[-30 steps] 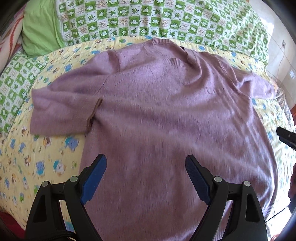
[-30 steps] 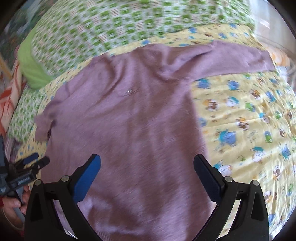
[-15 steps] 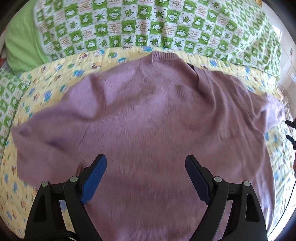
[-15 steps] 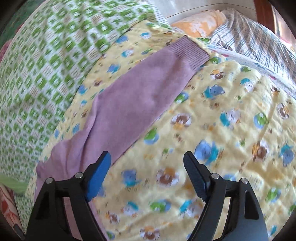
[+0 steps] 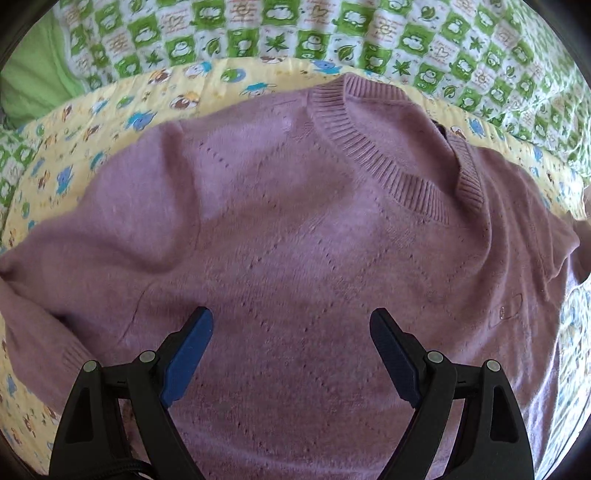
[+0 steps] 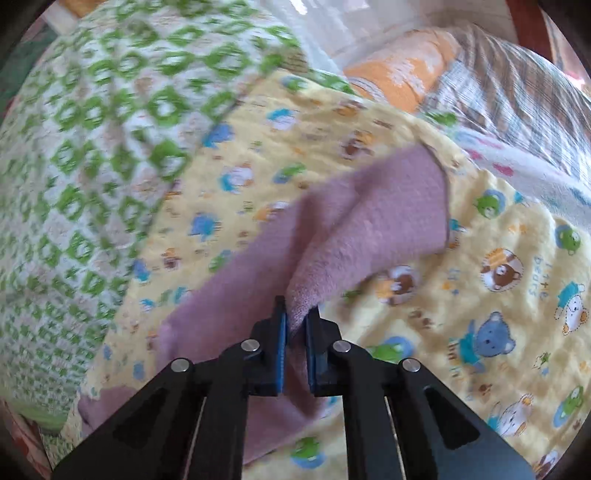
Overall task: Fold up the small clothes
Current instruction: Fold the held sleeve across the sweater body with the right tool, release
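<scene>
A mauve knit sweater (image 5: 295, 236) lies flat on a yellow cartoon-print blanket (image 5: 110, 110), its ribbed neckline (image 5: 369, 155) at the far side. My left gripper (image 5: 291, 332) is open and empty, hovering over the sweater's chest. In the right wrist view my right gripper (image 6: 295, 325) is shut on the sweater's sleeve (image 6: 369, 229), pinching a fold of it and lifting it off the blanket (image 6: 498, 314).
A green-and-white checked quilt (image 5: 332, 33) runs along the far side, with a plain green pillow (image 5: 33, 77) at the far left. In the right wrist view an orange pillow (image 6: 399, 74) and plaid bedding (image 6: 517, 96) lie beyond the blanket.
My left gripper moved forward over the sweater toward the neckline. My right gripper swung to the sleeve, closed on it and lifted it.
</scene>
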Demonstrator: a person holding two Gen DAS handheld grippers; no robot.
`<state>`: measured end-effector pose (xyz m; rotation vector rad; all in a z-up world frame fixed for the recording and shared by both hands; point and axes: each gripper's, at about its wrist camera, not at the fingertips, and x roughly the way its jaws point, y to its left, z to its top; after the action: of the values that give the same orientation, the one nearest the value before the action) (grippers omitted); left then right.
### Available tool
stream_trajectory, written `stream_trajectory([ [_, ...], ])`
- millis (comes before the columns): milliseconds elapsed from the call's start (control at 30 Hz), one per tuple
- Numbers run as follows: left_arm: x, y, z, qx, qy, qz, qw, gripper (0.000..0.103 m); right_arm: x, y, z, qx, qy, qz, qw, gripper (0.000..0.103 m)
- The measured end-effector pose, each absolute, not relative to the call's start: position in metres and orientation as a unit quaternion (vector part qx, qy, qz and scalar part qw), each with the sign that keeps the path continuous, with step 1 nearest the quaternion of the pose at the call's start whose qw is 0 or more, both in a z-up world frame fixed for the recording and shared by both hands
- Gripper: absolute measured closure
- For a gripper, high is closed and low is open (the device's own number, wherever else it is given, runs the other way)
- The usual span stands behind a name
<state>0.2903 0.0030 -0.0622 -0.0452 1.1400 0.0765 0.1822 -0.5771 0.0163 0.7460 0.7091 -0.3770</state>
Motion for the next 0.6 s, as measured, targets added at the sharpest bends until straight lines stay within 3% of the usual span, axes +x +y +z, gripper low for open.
stream_trajectory([
  [133, 0.273, 0.012, -0.054, -0.032, 0.534, 0.038, 0.844, 0.015, 0.183, -0.473, 0.084, 0.307, 0.286, -0.03, 0.907, 0.093],
  [267, 0.252, 0.022, -0.043, -0.047, 0.531, 0.037, 0.845, 0.015, 0.191, -0.341, 0.112, 0.239, 0.298, 0.112, 0.917, 0.093],
  [433, 0.229, 0.045, -0.03, -0.075, 0.528, 0.04, 0.845, 0.015, 0.204, -0.18, 0.079, 0.156, 0.372, 0.242, 0.883, 0.093],
  [600, 0.212, 0.069, -0.025, -0.12, 0.526, 0.035, 0.841, 0.015, 0.21, -0.101, 0.029, 0.132, 0.428, 0.291, 0.845, 0.093],
])
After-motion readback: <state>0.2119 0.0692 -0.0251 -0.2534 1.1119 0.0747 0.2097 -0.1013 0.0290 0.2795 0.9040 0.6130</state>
